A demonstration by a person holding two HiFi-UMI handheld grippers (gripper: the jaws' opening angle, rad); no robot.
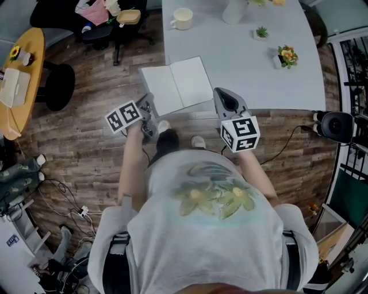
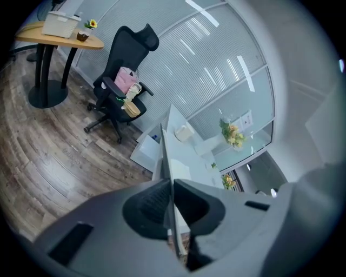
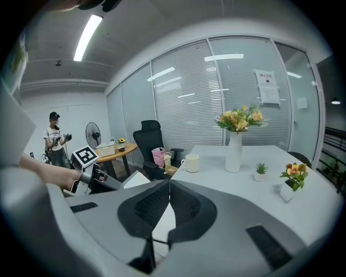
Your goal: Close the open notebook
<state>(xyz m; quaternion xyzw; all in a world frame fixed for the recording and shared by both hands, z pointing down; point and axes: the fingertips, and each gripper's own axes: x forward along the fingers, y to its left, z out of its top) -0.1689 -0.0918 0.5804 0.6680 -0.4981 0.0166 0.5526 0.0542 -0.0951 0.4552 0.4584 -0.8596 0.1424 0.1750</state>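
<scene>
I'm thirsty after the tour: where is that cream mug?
In the head view the cream mug sits at the grey table's far left corner, beyond the open notebook, left of the white vase.

Grey-brown wood planks cover the floor point(image 1: 86, 143). A pale grey table point(image 1: 247, 74) stands at its far side, with a black office chair point(image 2: 132, 48) near the table's far left corner. A round wooden side table point(image 1: 31, 63) on a black pedestal sits by the floor's left edge. Glass walls point(image 3: 184, 97) with lowered blinds enclose the room. A strip light point(image 3: 86, 30) glows overhead, and loose cables point(image 1: 63, 198) trail across the floor.
</scene>
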